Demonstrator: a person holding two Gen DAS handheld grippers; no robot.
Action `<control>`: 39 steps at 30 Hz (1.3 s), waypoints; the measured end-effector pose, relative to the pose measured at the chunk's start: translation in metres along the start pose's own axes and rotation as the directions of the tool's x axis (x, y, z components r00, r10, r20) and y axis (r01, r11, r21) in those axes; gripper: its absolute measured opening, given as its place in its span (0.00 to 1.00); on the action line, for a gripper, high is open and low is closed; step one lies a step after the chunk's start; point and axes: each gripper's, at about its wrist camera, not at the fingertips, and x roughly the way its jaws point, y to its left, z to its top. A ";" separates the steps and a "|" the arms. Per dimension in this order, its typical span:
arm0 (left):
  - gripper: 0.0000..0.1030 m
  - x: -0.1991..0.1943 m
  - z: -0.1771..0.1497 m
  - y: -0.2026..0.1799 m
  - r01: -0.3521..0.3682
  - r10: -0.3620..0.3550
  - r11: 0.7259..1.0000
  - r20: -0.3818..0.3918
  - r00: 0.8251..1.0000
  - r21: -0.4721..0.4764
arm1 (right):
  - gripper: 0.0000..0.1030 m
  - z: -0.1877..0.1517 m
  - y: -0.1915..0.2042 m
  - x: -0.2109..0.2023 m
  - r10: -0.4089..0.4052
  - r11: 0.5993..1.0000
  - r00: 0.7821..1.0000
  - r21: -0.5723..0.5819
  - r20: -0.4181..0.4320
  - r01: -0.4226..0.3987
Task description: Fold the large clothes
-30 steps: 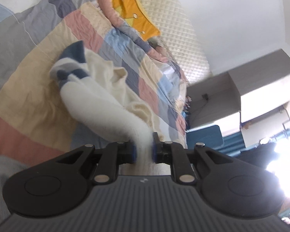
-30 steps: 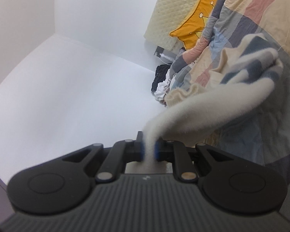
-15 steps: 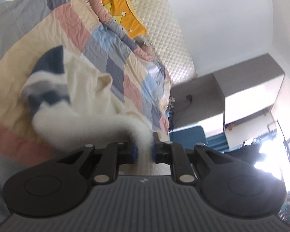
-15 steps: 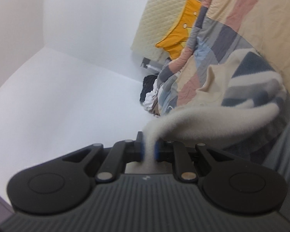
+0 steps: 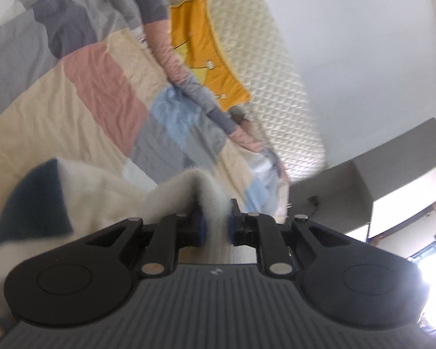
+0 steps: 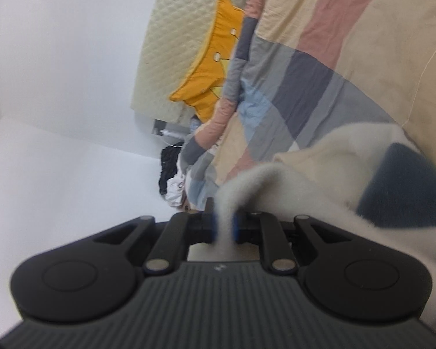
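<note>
Left wrist: quilt point(image 5: 72, 110), orange pillow point(image 5: 200, 52) beyond sweater point(image 5: 96, 192).

- My left gripper point(image 5: 216, 226) pinches a fold of the cream fleece garment point(image 5: 101, 186).
- The garment lies on the patchwork quilt point(image 5: 96, 87).
- An orange cushion point(image 5: 206, 58) sits beyond the quilt.

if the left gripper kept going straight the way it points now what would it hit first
Probably the cream fleece garment its jaws already clamp, bunched just ahead of the left gripper; beyond that, the patchwork quilt. Depth is blurred.
</note>
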 end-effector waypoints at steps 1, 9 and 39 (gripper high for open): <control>0.17 0.015 0.005 0.009 -0.007 0.007 1.000 -0.006 1.000 0.013 | 0.14 0.004 -0.006 0.009 -0.016 1.000 1.000 0.000 -0.005 0.016; 0.17 0.087 0.022 0.077 -0.005 0.005 1.000 -0.024 1.000 0.009 | 0.14 0.030 -0.054 0.067 -0.072 0.997 0.996 0.003 -0.057 0.072; 0.69 0.047 -0.044 0.016 -0.251 0.232 0.843 0.099 0.968 0.476 | 0.66 -0.013 0.015 0.039 -0.199 0.854 0.977 -0.476 0.072 0.209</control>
